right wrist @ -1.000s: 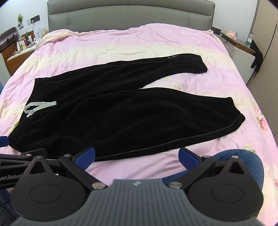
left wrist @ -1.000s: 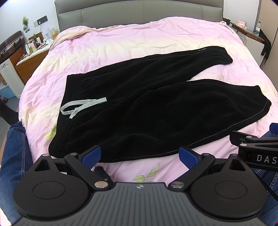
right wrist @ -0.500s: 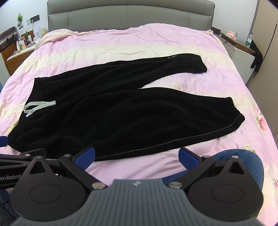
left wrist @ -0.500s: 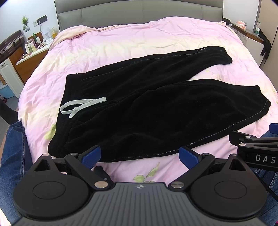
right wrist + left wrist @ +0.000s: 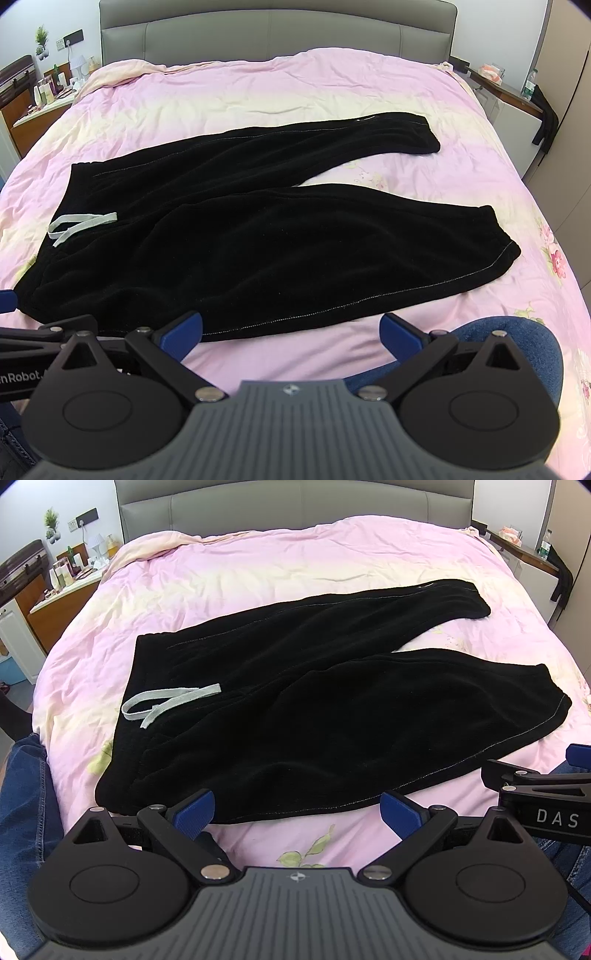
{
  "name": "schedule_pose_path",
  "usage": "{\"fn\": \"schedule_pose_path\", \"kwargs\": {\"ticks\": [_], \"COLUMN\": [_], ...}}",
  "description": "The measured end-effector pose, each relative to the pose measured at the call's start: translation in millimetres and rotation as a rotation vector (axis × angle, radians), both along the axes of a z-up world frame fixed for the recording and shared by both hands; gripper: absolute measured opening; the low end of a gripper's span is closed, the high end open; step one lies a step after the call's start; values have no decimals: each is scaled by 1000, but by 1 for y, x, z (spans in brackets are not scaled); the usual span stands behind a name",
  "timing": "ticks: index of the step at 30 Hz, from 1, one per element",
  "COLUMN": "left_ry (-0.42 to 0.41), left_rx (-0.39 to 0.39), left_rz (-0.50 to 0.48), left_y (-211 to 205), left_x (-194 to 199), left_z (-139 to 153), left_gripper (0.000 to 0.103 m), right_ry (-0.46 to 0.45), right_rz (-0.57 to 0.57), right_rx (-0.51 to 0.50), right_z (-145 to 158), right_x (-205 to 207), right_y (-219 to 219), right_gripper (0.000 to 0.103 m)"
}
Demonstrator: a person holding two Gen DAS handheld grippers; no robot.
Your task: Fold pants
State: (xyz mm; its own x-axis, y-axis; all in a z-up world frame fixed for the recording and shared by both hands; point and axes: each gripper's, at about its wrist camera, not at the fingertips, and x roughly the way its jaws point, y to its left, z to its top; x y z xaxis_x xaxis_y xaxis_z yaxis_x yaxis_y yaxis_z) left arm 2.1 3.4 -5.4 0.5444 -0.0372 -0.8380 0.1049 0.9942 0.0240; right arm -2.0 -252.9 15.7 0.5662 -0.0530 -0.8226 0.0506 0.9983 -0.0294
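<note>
Black pants lie flat on the pink bed, waistband to the left, both legs spread toward the right. A light grey drawstring rests near the waist. My left gripper is open, hovering just before the pants' near hem with nothing between its blue pads. My right gripper is open too, over the near edge of the bed by the lower leg's seam. The right gripper's black arm also shows at the right edge of the left wrist view.
A pink floral duvet covers the bed below a grey headboard. A cluttered nightstand stands at left, a white cabinet with a dark cloth at right. A person's jeans-clad legs press against the bed's near edge.
</note>
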Motion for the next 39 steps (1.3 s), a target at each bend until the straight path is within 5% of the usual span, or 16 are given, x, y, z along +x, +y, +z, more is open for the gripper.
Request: {"fn": "schedule_pose_path", "kwargs": {"ticks": [14, 19, 24, 28, 31, 36, 39], "left_ry": [-5, -91, -94, -160, -109, -86, -75], "left_rx": [-4, 42, 52, 84, 135, 212, 285], "left_rz": [-27, -149, -226, -366, -458, -634, -728], "left_y": [3, 4, 18, 30, 31, 22, 14], "left_x": [17, 28, 46, 49, 56, 54, 48], "left_z": [-13, -26, -53, -82, -106, -133, -148], "left_gripper": [103, 103, 103, 103, 103, 94, 94], "right_ry": [10, -61, -205, -291, -353, -310, -265], "right_rz": [22, 125, 230, 435, 663, 1073, 1200], "right_rx": [10, -19, -102, -204, -277, -662, -756], "right_z": [-12, -12, -14, -33, -57, -119, -142], "right_x": [17, 27, 41, 54, 57, 54, 63], "right_y": [1, 3, -4, -7, -4, 14, 8], "right_gripper": [98, 98, 98, 98, 98, 98, 92]}}
